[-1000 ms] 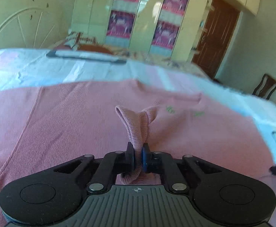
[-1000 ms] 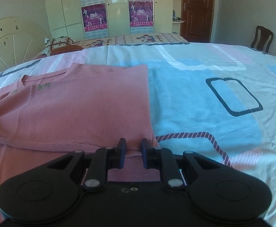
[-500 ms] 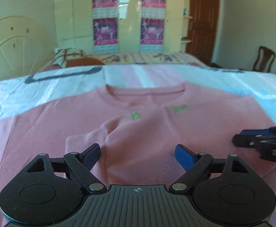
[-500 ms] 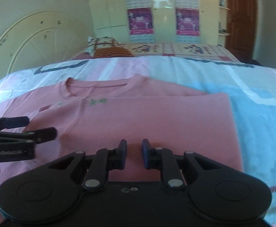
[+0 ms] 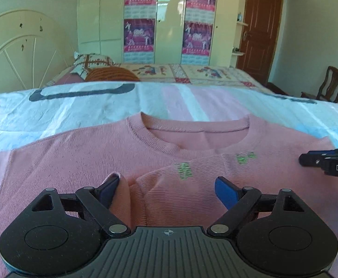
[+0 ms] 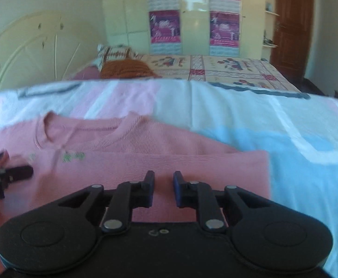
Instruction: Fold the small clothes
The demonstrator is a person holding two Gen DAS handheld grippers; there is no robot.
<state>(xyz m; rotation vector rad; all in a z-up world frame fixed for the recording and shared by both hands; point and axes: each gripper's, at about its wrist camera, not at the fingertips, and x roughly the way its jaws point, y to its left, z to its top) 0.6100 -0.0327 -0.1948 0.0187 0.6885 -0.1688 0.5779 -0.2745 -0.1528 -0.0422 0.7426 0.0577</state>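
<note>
Left wrist view: the left gripper (image 5: 167,186) has its jaws wide apart over the pink sweater (image 5: 80,162), which lies flat on the bed (image 5: 76,108); a raised fold touches the left finger. The sweater's near edge is hidden.

Right wrist view: the right gripper (image 6: 163,186) has its jaws slightly apart, holding nothing, above the sweater's folded layer. The picture is blurred.

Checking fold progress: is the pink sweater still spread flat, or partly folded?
Partly folded. The pink sweater has one side turned over its front, leaving a straight edge, and a sleeve cuff lies on the chest.
</note>
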